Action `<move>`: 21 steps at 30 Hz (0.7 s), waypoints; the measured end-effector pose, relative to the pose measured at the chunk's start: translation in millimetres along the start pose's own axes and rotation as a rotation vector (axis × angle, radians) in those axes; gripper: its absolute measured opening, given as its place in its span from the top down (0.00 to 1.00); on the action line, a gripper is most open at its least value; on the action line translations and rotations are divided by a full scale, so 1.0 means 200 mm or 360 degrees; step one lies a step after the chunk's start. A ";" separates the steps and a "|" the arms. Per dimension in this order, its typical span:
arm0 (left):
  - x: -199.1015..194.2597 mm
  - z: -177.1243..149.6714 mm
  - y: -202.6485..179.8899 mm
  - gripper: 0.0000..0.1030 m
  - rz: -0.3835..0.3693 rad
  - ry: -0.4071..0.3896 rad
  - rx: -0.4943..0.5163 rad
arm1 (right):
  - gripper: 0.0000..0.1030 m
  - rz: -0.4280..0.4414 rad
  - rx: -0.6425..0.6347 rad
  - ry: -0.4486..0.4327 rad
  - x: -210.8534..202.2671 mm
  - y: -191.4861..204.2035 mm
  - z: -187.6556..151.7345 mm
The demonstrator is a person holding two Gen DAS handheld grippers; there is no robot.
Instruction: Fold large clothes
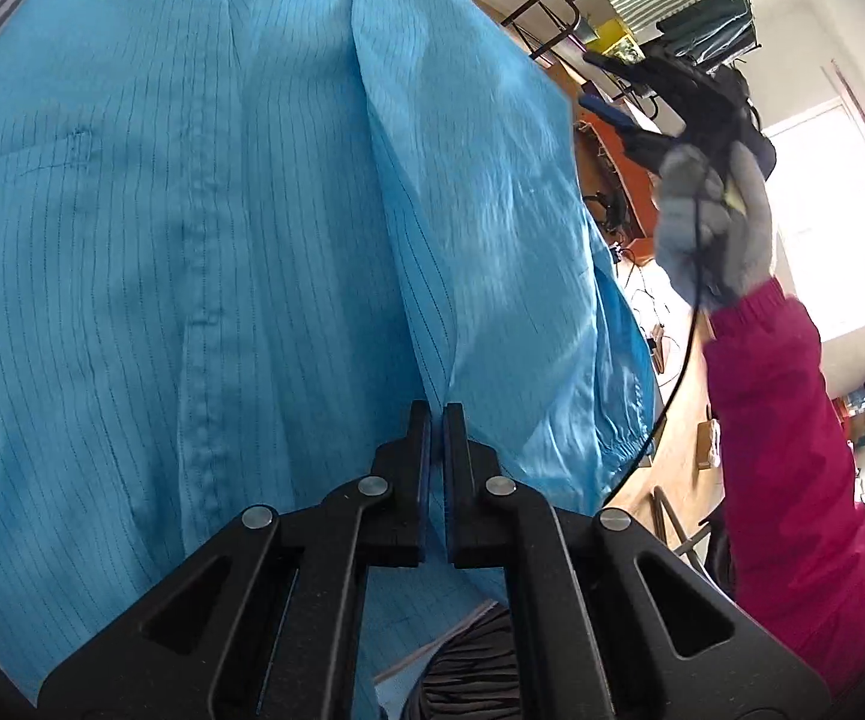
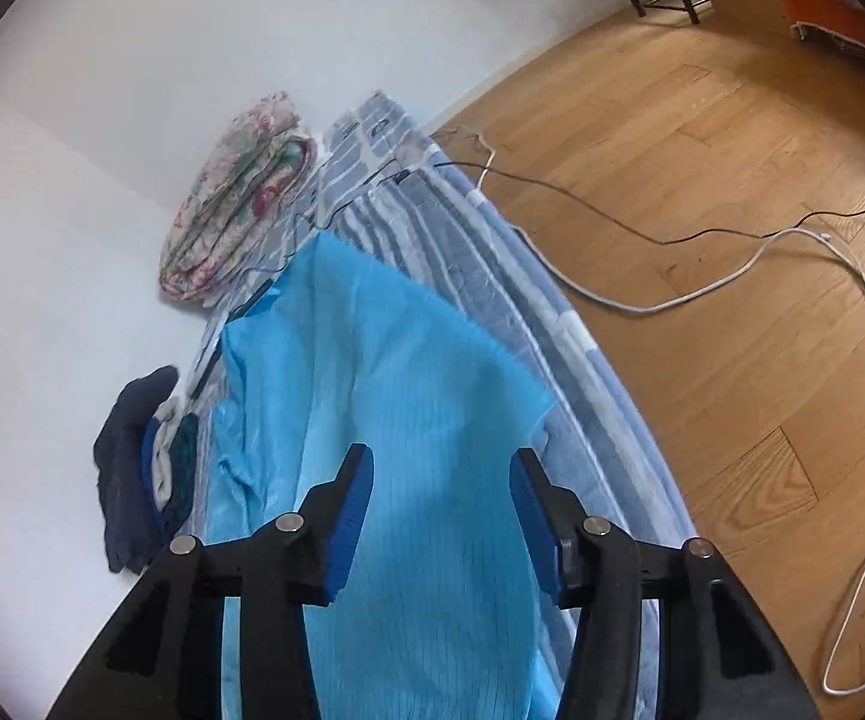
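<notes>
Blue garment [image 1: 192, 240], edges cut off, fold in left claw [image 1: 438, 414]

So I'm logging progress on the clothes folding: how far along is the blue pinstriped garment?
Early. Done: the light blue pinstriped garment lies spread on the grey striped bedding, one side panel apparently turned over its front. In hand: the left gripper is shut on a fold of it; the right gripper stands open, nothing pinched. Left: the elastic-cuffed sleeve and further folds.
</notes>
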State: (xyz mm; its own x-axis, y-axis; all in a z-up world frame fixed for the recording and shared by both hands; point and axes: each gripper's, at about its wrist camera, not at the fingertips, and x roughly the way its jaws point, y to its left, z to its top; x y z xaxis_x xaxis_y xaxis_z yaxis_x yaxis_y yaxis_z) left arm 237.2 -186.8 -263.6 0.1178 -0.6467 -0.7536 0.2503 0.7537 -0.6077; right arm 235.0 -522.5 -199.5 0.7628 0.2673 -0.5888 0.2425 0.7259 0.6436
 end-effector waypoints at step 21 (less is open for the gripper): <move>0.06 0.11 -0.03 1.00 0.0065 0.0003 -0.0115 | 0.65 -0.0355 -0.0587 0.0213 -0.26 0.01 -0.54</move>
State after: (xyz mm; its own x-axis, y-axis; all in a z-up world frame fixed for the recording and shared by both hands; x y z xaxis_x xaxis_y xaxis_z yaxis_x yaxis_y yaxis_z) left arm 259.1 -201.5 -264.3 0.1245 -0.6150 -0.7786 0.1752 0.7860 -0.5928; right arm 130.1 -465.9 -219.9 0.6260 0.1407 -0.7671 0.1438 0.9459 0.2908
